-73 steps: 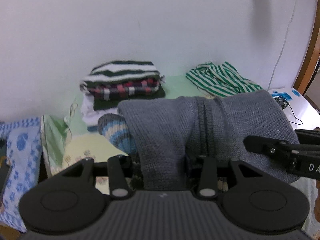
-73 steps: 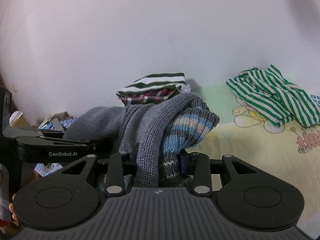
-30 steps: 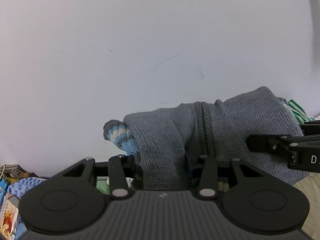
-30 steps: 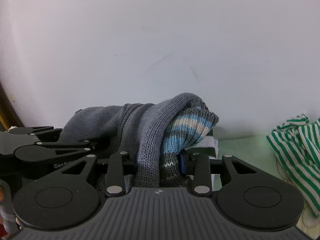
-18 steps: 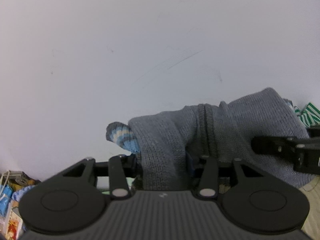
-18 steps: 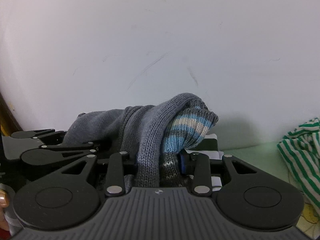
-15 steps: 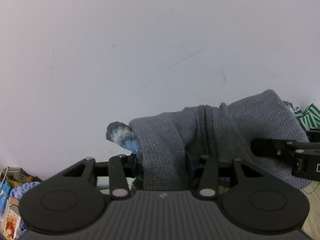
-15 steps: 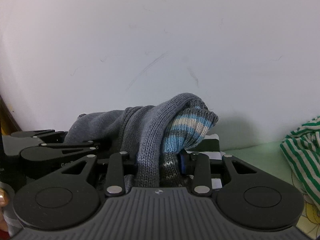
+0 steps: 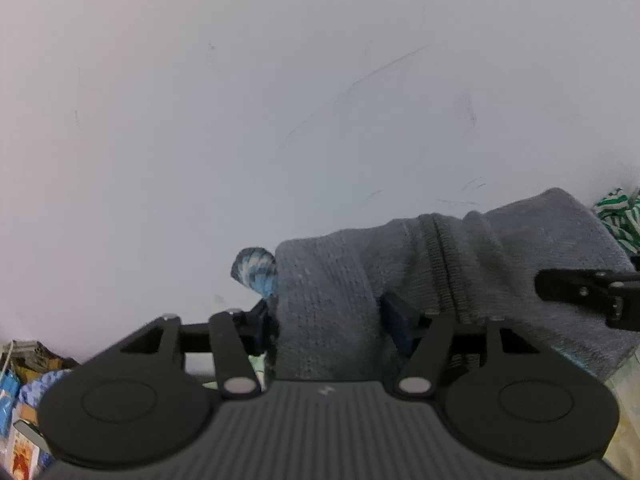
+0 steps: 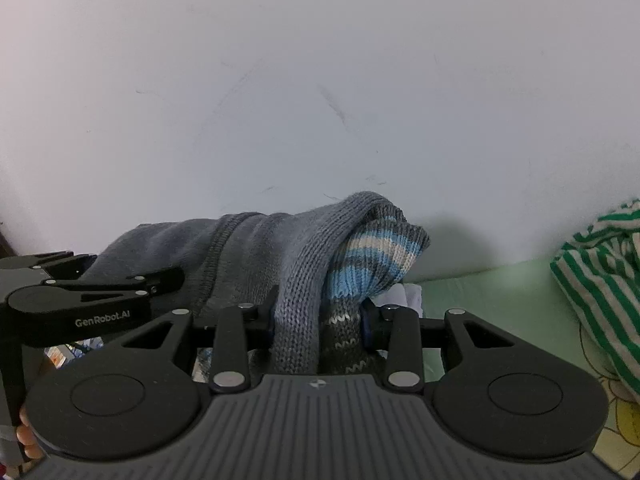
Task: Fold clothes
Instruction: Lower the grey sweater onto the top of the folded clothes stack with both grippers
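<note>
step: set folded sweater (image 9: 460, 264) down | my left tongs (image 9: 326, 320) opening, knit still between jaws | my right tongs (image 10: 318, 320) clenched on its striped end | long axis spans tongs to tongs, held off the bed (image 10: 480, 292), near its wall edge | risk: left end sags first

The sweater (image 10: 256, 256) spans both jaws, striped garment (image 10: 596, 280) lying to its right.

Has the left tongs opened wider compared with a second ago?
Yes. The left tongs are opening; a gap now shows beside the grey sweater between them.
</note>
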Tool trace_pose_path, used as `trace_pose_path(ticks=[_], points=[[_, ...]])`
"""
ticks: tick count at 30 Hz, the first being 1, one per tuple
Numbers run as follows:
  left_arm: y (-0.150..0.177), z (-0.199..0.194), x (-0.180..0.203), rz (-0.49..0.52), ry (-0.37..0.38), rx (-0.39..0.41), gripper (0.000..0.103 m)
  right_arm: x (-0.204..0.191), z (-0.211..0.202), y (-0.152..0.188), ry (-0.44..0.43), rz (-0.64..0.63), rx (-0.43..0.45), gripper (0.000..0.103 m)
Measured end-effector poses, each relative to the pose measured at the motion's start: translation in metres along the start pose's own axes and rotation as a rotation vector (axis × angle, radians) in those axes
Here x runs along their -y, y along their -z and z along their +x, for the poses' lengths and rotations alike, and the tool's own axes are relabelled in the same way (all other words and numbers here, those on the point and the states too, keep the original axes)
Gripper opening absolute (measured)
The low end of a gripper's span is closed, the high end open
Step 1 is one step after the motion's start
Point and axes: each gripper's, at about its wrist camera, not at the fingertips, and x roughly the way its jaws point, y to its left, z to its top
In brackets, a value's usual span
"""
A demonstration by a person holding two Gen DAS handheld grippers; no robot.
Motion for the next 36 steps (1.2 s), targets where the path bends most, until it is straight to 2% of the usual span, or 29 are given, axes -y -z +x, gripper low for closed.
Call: trace_pose_path(ticks=[4, 6, 8, 11, 14, 20, 25, 26, 27, 30, 33, 36], points=[[0.000, 0.013, -0.002, -0.014, -0.008, -0.006, 0.073, 0.000, 0.006, -0.004, 0.011, 0.004, 0.001, 0.040], [-0.008, 0.021, -0.012, -0.015, -0.018, -0.009, 0.082, 0.006, 0.003, -0.012, 0.023, -0.015, 0.005, 0.041], [-0.004, 0.021, -0.010, -0.031, -0.023, -0.010, 0.087, 0.005, 0.001, -0.011, 0.033, -0.040, 0.010, 0.043], [0.000, 0.025, -0.012, -0.058, -0.010, -0.004, 0.088, 0.001, 0.002, -0.009, 0.042, -0.046, 0.014, 0.045], [0.001, 0.027, -0.014, -0.053, -0.026, 0.009, 0.093, 0.001, 0.000, -0.007, 0.045, -0.026, 0.014, 0.049], [0.000, 0.011, -0.039, -0.122, -0.024, 0.068, 0.093, 0.008, -0.022, -0.016, 0.030, -0.007, 0.044, 0.051], [0.014, -0.022, -0.067, -0.187, -0.111, 0.139, 0.092, 0.005, -0.036, -0.019, 0.047, -0.016, 0.147, 0.049], [0.016, -0.030, -0.072, -0.205, -0.120, 0.161, 0.090, 0.003, -0.038, -0.019, 0.057, -0.041, 0.149, 0.046], [0.016, -0.037, -0.074, -0.223, -0.106, 0.182, 0.090, 0.002, -0.039, -0.019, 0.067, -0.066, 0.152, 0.042], [0.008, -0.047, -0.066, -0.240, -0.015, 0.200, 0.093, -0.006, -0.041, -0.016, 0.061, -0.091, 0.150, 0.041], [0.004, -0.037, -0.044, -0.200, 0.010, 0.178, 0.094, -0.015, -0.034, -0.011, 0.050, -0.100, 0.141, 0.041], [0.014, -0.004, -0.035, -0.184, 0.005, 0.071, 0.089, -0.028, -0.020, -0.004, 0.078, -0.159, 0.102, 0.039]])
